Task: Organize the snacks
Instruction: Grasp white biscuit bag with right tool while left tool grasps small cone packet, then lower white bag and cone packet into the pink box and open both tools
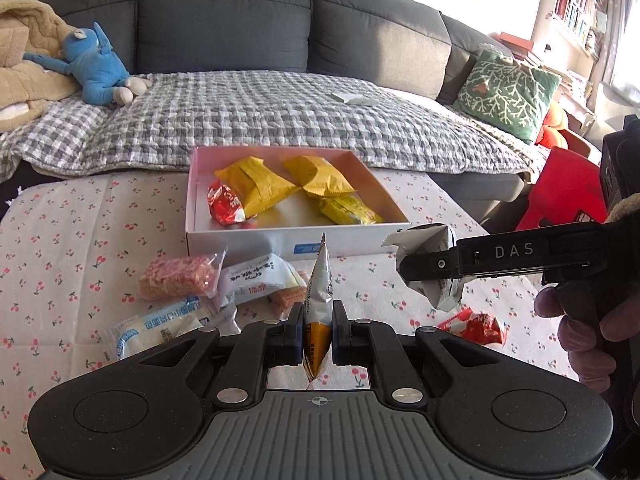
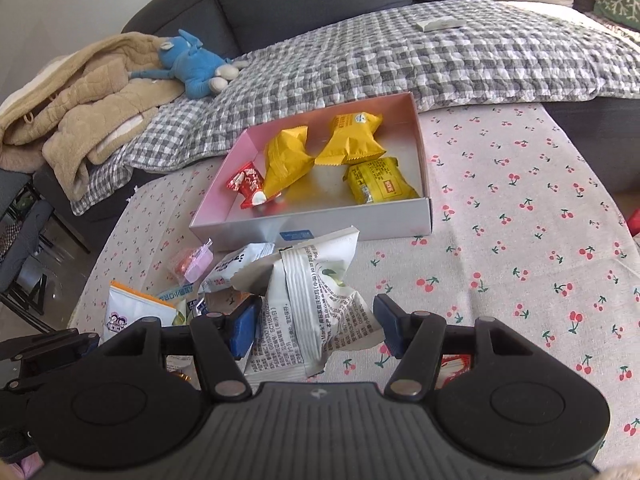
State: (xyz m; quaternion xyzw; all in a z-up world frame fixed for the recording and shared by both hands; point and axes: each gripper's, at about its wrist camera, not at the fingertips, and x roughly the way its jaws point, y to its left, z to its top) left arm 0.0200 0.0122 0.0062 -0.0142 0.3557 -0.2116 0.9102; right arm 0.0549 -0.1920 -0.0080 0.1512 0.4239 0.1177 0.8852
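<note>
While the grey sofa (image 1: 240, 20) with its checked cover (image 1: 280, 120) closes off the far side, the table under a cherry-print cloth (image 2: 520, 240) carries everything else, and the shallow white box (image 1: 298, 240) standing at the cloth's far edge serves as the landmark. To the right of the box the cloth lies bare out to its rim, the widest open room; in front of the box and to its left, loose snacks crowd the surface almost up to the box's front wall. Inside the box lie two yellow packets (image 2: 288, 156), a flatter yellow-green packet (image 2: 378, 180) in its near right corner, and a small red packet (image 2: 246, 184) by its left wall. In front of the box, the right gripper (image 2: 316, 328) holds a crumpled white packet (image 2: 316, 300) above the cloth, its jaws about half spread with the blue pads pressed against the wrapper's sides. Nearer than the box's front wall, the left gripper (image 1: 318, 332) is clamped tight on a slim white and orange sachet (image 1: 319, 280), which stands upright between its fingers. A red wrapper (image 1: 476, 326) lies on the cloth in front of the box's right corner.
</note>
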